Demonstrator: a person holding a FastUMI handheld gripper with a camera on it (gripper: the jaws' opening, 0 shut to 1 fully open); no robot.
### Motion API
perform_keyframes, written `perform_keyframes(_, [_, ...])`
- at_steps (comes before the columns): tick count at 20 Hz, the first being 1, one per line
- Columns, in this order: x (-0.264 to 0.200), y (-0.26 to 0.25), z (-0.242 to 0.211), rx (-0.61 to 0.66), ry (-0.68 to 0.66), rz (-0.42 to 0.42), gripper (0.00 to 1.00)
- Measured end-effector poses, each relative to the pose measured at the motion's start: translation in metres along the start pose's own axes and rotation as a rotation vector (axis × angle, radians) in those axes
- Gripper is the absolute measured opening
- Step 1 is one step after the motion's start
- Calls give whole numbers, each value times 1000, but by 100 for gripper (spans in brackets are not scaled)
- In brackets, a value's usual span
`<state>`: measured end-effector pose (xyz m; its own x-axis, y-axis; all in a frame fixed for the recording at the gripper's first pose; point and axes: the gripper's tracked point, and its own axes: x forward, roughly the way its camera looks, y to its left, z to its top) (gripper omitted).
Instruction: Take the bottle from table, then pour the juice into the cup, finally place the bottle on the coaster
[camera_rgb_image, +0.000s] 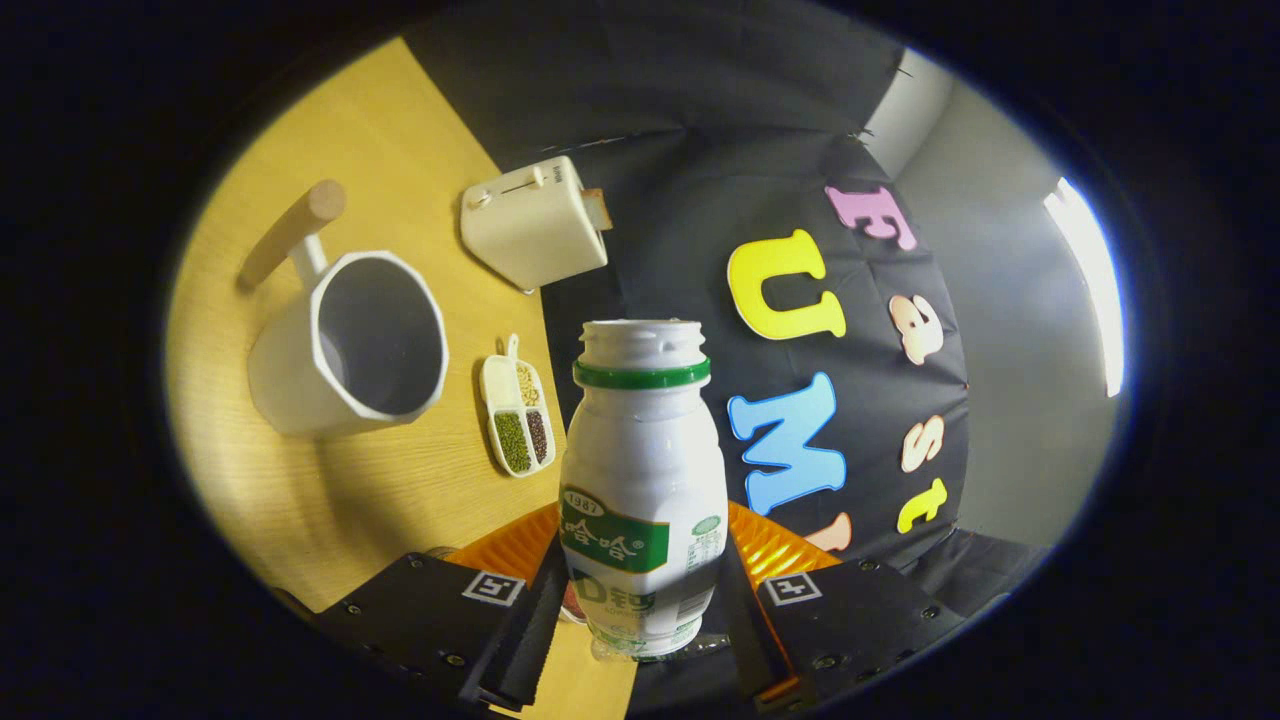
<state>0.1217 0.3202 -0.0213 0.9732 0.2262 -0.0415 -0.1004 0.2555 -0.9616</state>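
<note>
both fingers (740, 610) are clamped on the open bottle (643, 470), held tilted near the table (400, 500) edge, white cup (350, 345) beyond.

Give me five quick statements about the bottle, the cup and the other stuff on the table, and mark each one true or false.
1. The gripper holds the bottle between its fingers. True.
2. The bottle has its cap on. False: its mouth is open, with just a green ring below the threads.
3. The cup lies on its side. False: it stands on the table, and its open mouth shows a dark, empty-looking inside.
4. A small divided dish holding beans or grains sits on the table between the cup and the bottle. True.
5. The toaster stands nearer the gripper than the cup. False: it sits beyond the cup, towards the table's far edge.
</note>
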Motion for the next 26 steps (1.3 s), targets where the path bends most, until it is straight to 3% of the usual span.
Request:
perform_keyframes(3, [-2,-7,-6,156,12,-19,72])
perform_keyframes(15, [-8,20,-32,750,74,114,72])
perform_keyframes(26, [-13,18,-52,1003,103,117,72])
